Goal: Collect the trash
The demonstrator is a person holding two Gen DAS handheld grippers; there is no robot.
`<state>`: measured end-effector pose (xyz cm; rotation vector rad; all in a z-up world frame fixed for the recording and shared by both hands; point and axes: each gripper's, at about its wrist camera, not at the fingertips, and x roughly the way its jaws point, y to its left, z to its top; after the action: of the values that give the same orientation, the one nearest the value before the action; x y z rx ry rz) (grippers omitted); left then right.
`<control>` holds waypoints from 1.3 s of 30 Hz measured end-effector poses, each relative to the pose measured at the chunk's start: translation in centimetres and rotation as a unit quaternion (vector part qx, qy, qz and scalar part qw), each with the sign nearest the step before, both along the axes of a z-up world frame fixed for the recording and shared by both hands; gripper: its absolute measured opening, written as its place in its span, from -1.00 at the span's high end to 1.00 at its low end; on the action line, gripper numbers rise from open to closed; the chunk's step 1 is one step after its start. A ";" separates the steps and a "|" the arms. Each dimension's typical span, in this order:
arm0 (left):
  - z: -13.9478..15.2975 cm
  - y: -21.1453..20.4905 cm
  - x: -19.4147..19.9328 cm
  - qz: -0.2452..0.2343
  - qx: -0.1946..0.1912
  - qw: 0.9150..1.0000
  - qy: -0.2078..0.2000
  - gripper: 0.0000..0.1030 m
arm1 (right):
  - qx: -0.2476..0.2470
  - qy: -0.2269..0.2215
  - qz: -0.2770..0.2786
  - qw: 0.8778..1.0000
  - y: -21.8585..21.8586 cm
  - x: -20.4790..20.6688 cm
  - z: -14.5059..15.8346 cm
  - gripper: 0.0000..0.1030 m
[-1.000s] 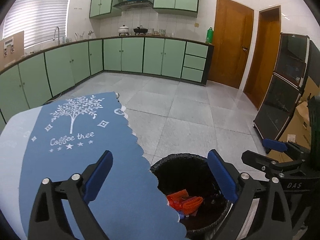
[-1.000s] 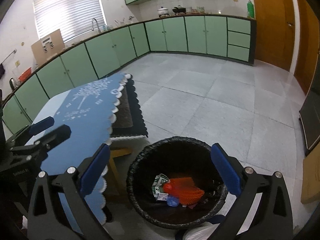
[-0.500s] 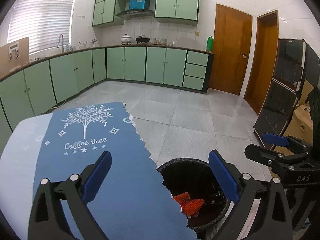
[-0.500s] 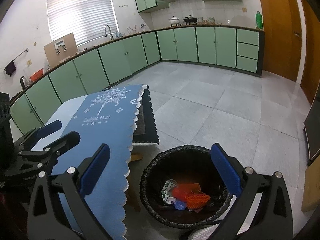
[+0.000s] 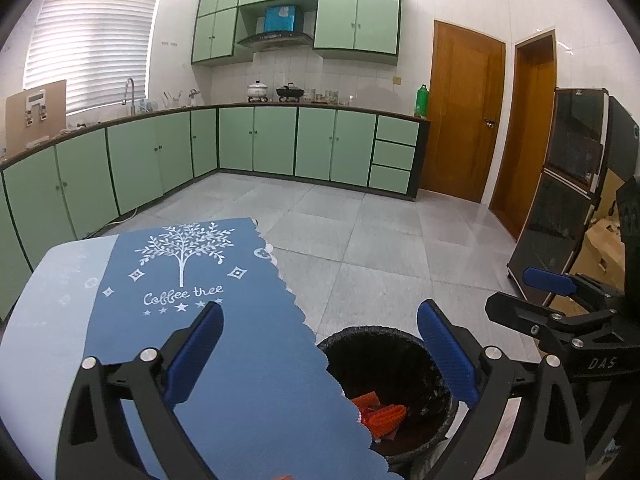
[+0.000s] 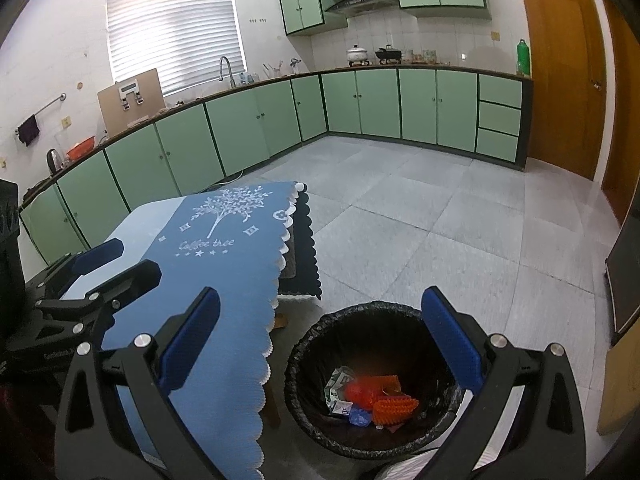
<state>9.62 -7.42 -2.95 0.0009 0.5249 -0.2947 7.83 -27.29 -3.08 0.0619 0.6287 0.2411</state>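
We hold both grippers wide apart and empty: left gripper (image 5: 320,354) over the blue tablecloth (image 5: 224,344), right gripper (image 6: 320,338) above the bin (image 6: 372,388). The trash (image 6: 370,394) lies inside it. Best scan the cloth slowly for leftovers.
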 end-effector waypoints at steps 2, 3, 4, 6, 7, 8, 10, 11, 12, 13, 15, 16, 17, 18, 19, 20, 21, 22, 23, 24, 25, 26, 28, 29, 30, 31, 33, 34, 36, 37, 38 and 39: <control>0.2 0.1 -0.1 0.001 -0.001 1.000 -0.002 -0.85 | -0.001 -0.002 0.001 1.000 0.1 -0.2 0.2 -0.90; 0.3 0.2 -0.3 0.001 -0.001 1.000 -0.003 -0.85 | -0.001 -0.004 0.002 1.000 0.2 -0.3 0.3 -0.90; 0.3 0.2 -0.4 0.001 -0.002 1.000 -0.004 -0.85 | -0.002 -0.005 0.002 1.000 0.3 -0.4 0.3 -0.90; 0.5 0.3 -0.5 0.001 -0.003 1.000 -0.005 -0.85 | -0.002 -0.007 0.003 1.000 0.3 -0.5 0.4 -0.90; 0.5 0.3 -0.6 0.002 -0.003 1.000 -0.006 -0.85 | -0.002 -0.008 0.004 1.000 0.3 -0.6 0.5 -0.90; 0.6 0.4 -0.8 0.002 -0.004 1.000 -0.006 -0.85 | -0.001 -0.008 0.004 1.000 0.4 -0.6 0.5 -0.90; 0.7 0.5 -1.0 0.003 -0.004 1.000 -0.008 -0.85 | -0.001 -0.009 0.004 1.000 0.4 -0.7 0.6 -0.90; 0.8 0.5 -1.0 0.003 -0.004 1.000 -0.009 -0.85 | -0.001 -0.010 0.004 1.000 0.4 -0.7 0.6 -0.90; 0.8 0.5 -1.1 0.004 -0.005 1.000 -0.010 -0.85 | -0.001 -0.011 0.004 1.000 0.4 -0.7 0.7 -0.90; 0.9 0.6 -1.2 0.004 -0.005 1.000 -0.011 -0.86 | -0.001 -0.012 0.005 1.000 0.5 -0.8 0.7 -0.90; 1.0 0.6 -1.3 0.004 -0.005 1.000 -0.012 -0.86 | -0.003 -0.013 0.005 1.000 0.5 -0.9 0.7 -0.90; 1.0 0.6 -1.3 0.004 -0.005 1.000 -0.013 -0.86 | -0.003 -0.014 0.005 1.000 0.6 -1.0 0.8 -0.90; 1.0 0.7 -1.3 0.003 -0.005 1.000 -0.014 -0.86 | -0.003 -0.014 0.005 1.000 0.6 -1.0 0.8 -0.90; 1.0 0.7 -1.3 0.004 -0.005 1.000 -0.015 -0.86 | -0.003 -0.015 0.005 1.000 0.7 -1.0 0.8 -0.90; 1.0 0.8 -1.4 0.004 -0.005 1.000 -0.016 -0.86 | -0.004 -0.014 0.005 1.000 0.7 -1.0 0.8 -0.90; 1.0 0.8 -1.4 0.004 -0.005 1.000 -0.016 -0.86 | -0.003 -0.014 0.005 1.000 0.7 -1.1 0.8 -0.90; 1.1 0.8 -1.4 0.004 -0.005 1.000 -0.016 -0.86 | -0.003 -0.014 0.006 1.000 0.7 -1.1 0.8 -0.90; 1.1 0.8 -1.4 0.005 -0.004 1.000 -0.016 -0.86 | -0.003 -0.015 0.006 1.000 0.7 -1.1 0.8 -0.90; 1.1 0.9 -1.4 0.005 -0.004 1.000 -0.016 -0.86 | -0.004 -0.015 0.006 1.000 0.8 -1.1 0.8 -0.90; 1.1 0.9 -1.4 0.005 -0.005 1.000 -0.016 -0.86 | -0.004 -0.015 0.006 1.000 0.8 -1.1 0.8 -0.90; 1.1 1.0 -1.5 0.005 -0.005 1.000 -0.017 -0.86 | -0.004 -0.015 0.006 1.000 0.9 -1.1 0.8 -0.90; 1.1 1.0 -1.5 0.006 -0.006 1.000 -0.017 -0.86 | -0.004 -0.015 0.007 1.000 0.9 -1.2 0.8 -0.90; 1.1 1.0 -1.5 0.006 -0.005 1.000 -0.018 -0.86 | -0.004 -0.015 0.006 1.000 0.9 -1.2 0.8 -0.90; 1.1 1.0 -1.5 0.006 -0.004 1.000 -0.019 -0.86 | -0.004 -0.015 0.006 1.000 0.9 -1.2 0.8 -0.90; 1.2 1.0 -1.5 0.006 -0.004 1.000 -0.019 -0.86 | -0.004 -0.015 0.006 1.000 0.9 -1.2 0.8 -0.90; 1.2 1.0 -1.6 0.006 -0.004 1.000 -0.019 -0.86 | -0.004 -0.015 0.007 1.000 0.9 -1.2 0.8 -0.90; 1.2 1.0 -1.6 0.006 -0.004 1.000 -0.019 -0.86 | -0.005 -0.015 0.006 1.000 0.9 -1.2 0.8 -0.90; 1.2 1.0 -1.6 0.006 -0.004 1.000 -0.019 -0.86 | -0.005 -0.015 0.006 1.000 0.9 -1.2 0.8 -0.90; 1.2 1.0 -1.6 0.007 -0.004 1.000 -0.019 -0.86 | -0.004 -0.015 0.007 1.000 1.0 -1.2 0.9 -0.90; 1.2 1.0 -1.6 0.007 -0.004 1.000 -0.019 -0.86 | -0.005 -0.015 0.007 1.000 1.0 -1.2 0.9 -0.90; 1.2 1.0 -1.6 0.007 -0.004 1.000 -0.019 -0.86 | -0.005 -0.015 0.007 1.000 1.0 -1.2 0.9 -0.90; 1.2 1.0 -1.6 0.006 -0.004 1.000 -0.019 -0.86 | -0.005 -0.015 0.007 1.000 1.0 -1.2 0.9 -0.90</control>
<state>8.07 -6.43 -1.76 -0.0052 0.4850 -0.2838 6.64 -26.29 -2.23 0.0440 0.6011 0.2511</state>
